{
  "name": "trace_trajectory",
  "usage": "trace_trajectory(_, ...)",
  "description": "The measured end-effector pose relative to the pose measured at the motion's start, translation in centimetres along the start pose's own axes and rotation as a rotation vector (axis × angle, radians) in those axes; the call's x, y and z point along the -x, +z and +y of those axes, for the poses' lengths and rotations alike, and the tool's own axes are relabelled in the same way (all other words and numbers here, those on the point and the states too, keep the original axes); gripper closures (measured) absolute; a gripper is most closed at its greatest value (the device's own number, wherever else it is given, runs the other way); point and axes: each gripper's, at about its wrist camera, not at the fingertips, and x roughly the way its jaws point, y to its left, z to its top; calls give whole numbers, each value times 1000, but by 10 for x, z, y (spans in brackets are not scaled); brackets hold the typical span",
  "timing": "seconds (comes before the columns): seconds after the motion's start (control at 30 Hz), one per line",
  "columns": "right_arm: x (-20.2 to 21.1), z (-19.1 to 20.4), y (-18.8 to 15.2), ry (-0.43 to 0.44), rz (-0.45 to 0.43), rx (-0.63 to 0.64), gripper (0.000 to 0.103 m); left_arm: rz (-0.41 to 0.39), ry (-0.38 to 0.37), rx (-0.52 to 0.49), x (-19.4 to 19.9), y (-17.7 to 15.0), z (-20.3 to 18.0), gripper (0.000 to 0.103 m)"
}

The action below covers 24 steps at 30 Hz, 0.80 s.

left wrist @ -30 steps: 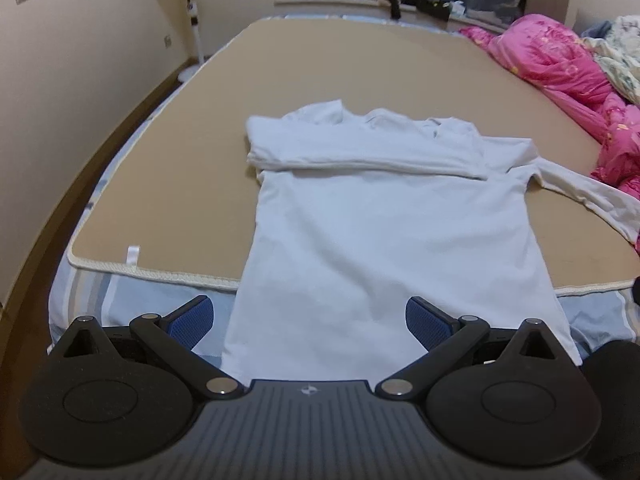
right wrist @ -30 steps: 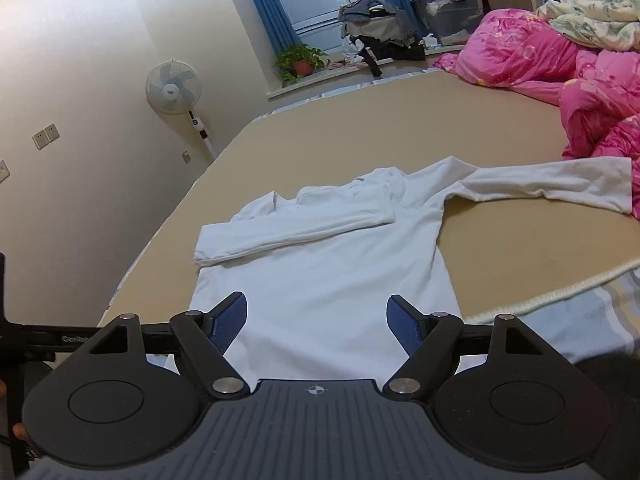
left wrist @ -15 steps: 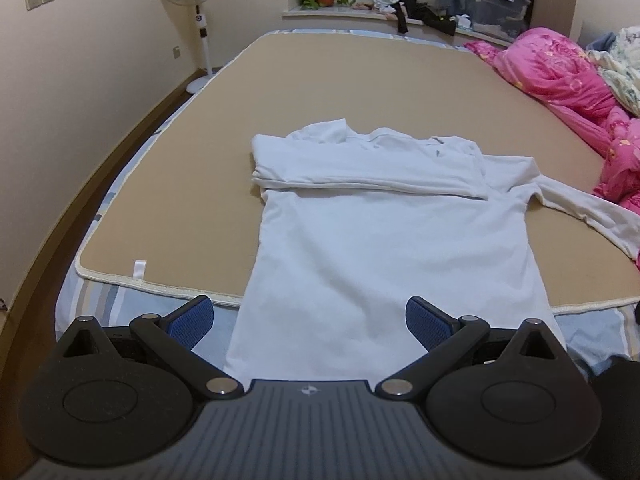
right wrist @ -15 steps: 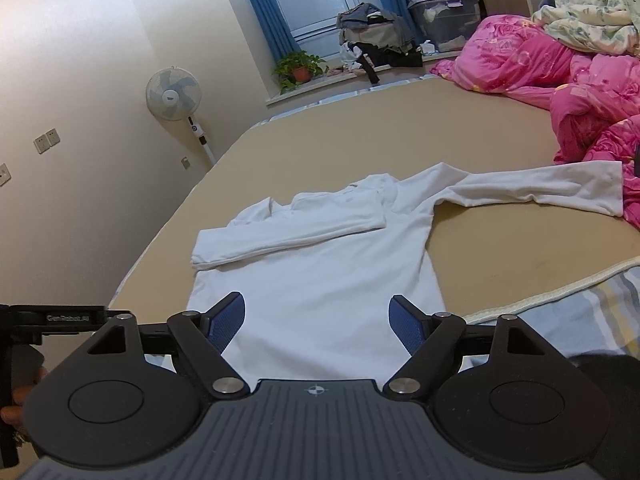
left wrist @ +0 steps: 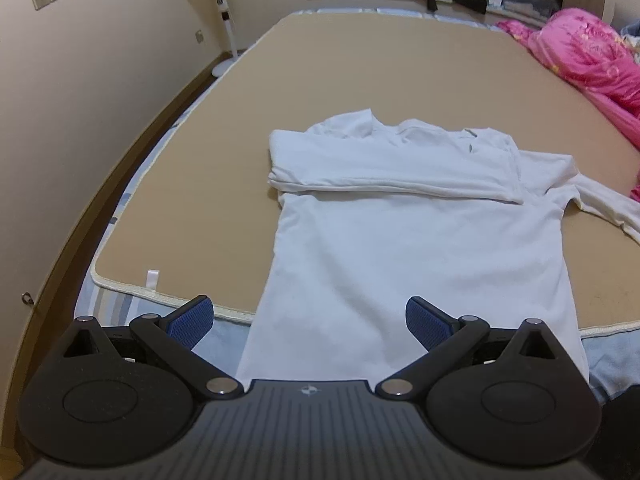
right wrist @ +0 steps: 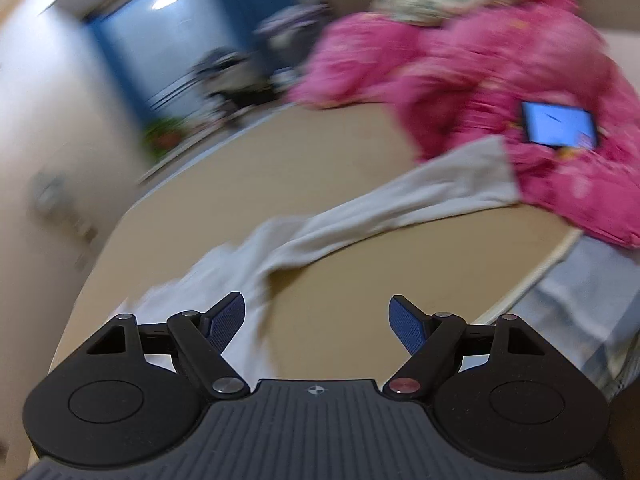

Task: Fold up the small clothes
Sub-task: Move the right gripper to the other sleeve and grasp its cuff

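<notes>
My left gripper [left wrist: 307, 318] hangs level over the near edge of the bed, aimed straight up the garment, its 2 blue pads spread wide with nothing between them. My right gripper [right wrist: 316, 320] is tipped and rolled to one side, judging by the slanted horizon, and its view is badly smeared; its pads are likewise parted and empty, above bare mat beside the shirt's side edge.

The white long-sleeved shirt [left wrist: 420, 248] lies flat on the tan mat [left wrist: 200, 208], its long axis running away from me, hem toward me and overhanging the mat's edge, collar at the far end. 1 sleeve is folded across the chest; the other sleeve [right wrist: 400, 204] stretches out sideways, its cuff touching the pink quilt [right wrist: 500, 92].
</notes>
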Motion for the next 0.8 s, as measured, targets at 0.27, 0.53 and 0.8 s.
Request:
trace_trajectory(0.27,-134,-108,77,-301,-32,-52,23,46,46,-98,-17,25,-41,1)
trace_trajectory(0.53,-217,-153,99,-336,95,-96,29,117,80,-144,-41,35,-68,1)
trace_trajectory(0.8,-165,-126,126,-148,96,-136,96,98,86,-153,-44,37,-66,1)
